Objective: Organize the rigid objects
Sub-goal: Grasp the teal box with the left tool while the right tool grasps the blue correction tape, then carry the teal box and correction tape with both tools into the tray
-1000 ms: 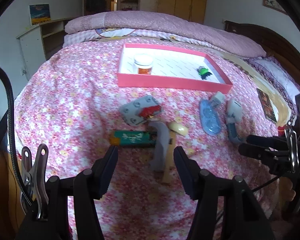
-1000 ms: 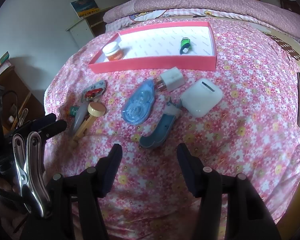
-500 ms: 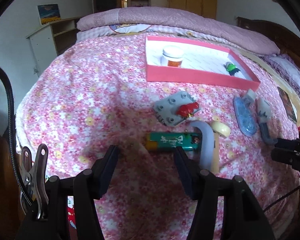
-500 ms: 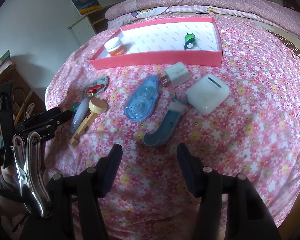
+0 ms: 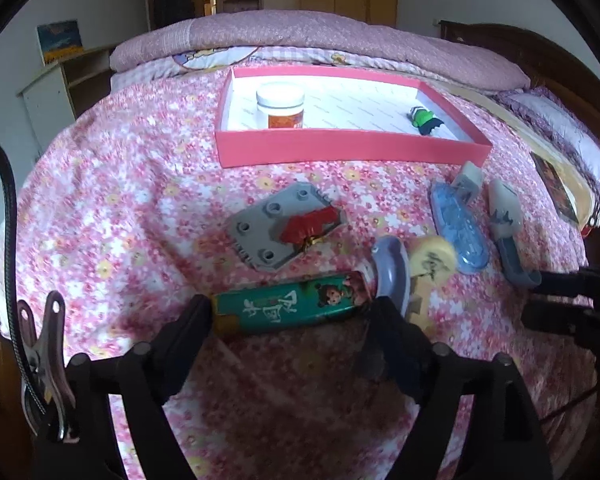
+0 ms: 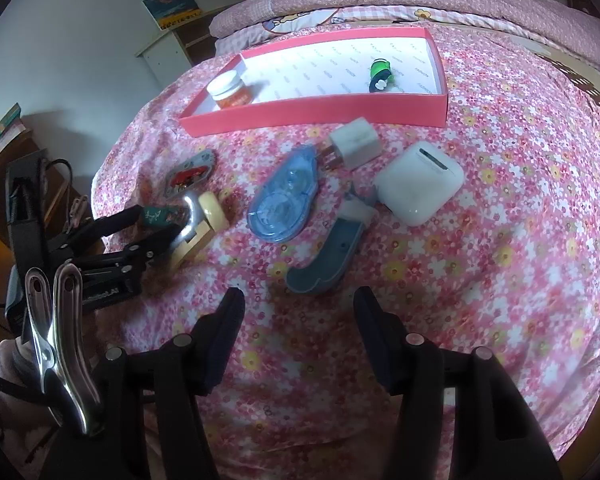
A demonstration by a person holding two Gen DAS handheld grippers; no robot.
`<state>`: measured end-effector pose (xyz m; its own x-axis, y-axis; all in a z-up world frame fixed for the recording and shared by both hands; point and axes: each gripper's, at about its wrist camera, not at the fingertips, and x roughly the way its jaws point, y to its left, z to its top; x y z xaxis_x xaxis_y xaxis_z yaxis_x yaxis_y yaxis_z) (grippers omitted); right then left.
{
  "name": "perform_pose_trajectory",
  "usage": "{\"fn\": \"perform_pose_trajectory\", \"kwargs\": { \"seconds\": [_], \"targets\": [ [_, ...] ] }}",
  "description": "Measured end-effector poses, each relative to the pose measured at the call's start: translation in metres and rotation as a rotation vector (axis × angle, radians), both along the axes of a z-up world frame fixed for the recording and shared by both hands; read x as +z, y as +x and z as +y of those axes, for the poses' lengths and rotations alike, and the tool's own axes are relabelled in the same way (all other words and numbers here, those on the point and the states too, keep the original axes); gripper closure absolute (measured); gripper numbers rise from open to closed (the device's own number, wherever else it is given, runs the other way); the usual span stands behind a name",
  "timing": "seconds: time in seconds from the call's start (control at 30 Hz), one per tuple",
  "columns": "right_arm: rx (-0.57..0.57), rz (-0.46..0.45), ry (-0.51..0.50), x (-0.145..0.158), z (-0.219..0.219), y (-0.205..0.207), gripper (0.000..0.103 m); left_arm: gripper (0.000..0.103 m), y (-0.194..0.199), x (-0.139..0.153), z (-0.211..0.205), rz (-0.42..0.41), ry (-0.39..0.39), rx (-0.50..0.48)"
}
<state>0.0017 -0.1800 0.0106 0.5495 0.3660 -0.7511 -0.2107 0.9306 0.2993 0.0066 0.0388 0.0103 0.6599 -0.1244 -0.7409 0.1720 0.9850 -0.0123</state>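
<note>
- My left hand-held gripper (image 5: 290,312) has just been spreading; it stands released, straddling the green tube (image 5: 290,307) lying on the bed (image 5: 112,208).
- I'd centre, then squeeze along its length.
- Right hand-held gripper (image 6: 298,312) hovers released, empty.

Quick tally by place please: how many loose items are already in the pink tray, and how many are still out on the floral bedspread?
In the pink tray: 2, a white-lidded orange jar and a small green toy.
On the bedspread: 8, namely grey studded plate, green tube, grey curved piece, cream wooden mallet, blue tape dispenser, white charger, white earbud case, blue-grey holder.
Total: 10
</note>
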Motion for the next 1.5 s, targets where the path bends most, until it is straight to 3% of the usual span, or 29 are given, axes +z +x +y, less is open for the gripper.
{"fn": "perform_pose_trajectory", "kwargs": {
  "seconds": [0.43,0.53,0.93,1.0,1.07,1.23,1.5],
  "targets": [
    [-0.005,0.002,0.005,-0.002,-0.001,0.000,0.045,0.012,0.011,-0.003,-0.004,-0.025,-0.036,0.045],
    [-0.011,-0.001,0.000,-0.001,0.001,0.003,0.045,0.017,0.011,-0.003,-0.001,-0.033,-0.042,0.062],
    [-0.052,-0.056,-0.072,-0.004,0.010,0.019,0.045,0.018,-0.001,0.002,0.008,-0.034,-0.097,0.065],
    [-0.057,-0.067,-0.071,-0.004,0.010,0.020,0.049,0.018,-0.003,0.004,0.009,-0.036,-0.103,0.066],
    [-0.071,-0.075,-0.092,-0.005,0.007,0.018,0.065,0.018,-0.005,0.006,0.009,-0.040,-0.109,0.067],
    [-0.116,-0.071,-0.067,-0.007,-0.006,0.018,0.084,0.018,-0.010,0.014,0.008,-0.058,-0.104,0.065],
    [-0.103,-0.080,-0.027,-0.007,-0.010,0.013,0.084,0.018,-0.011,0.022,0.009,-0.068,-0.102,0.072]
  ]
}}
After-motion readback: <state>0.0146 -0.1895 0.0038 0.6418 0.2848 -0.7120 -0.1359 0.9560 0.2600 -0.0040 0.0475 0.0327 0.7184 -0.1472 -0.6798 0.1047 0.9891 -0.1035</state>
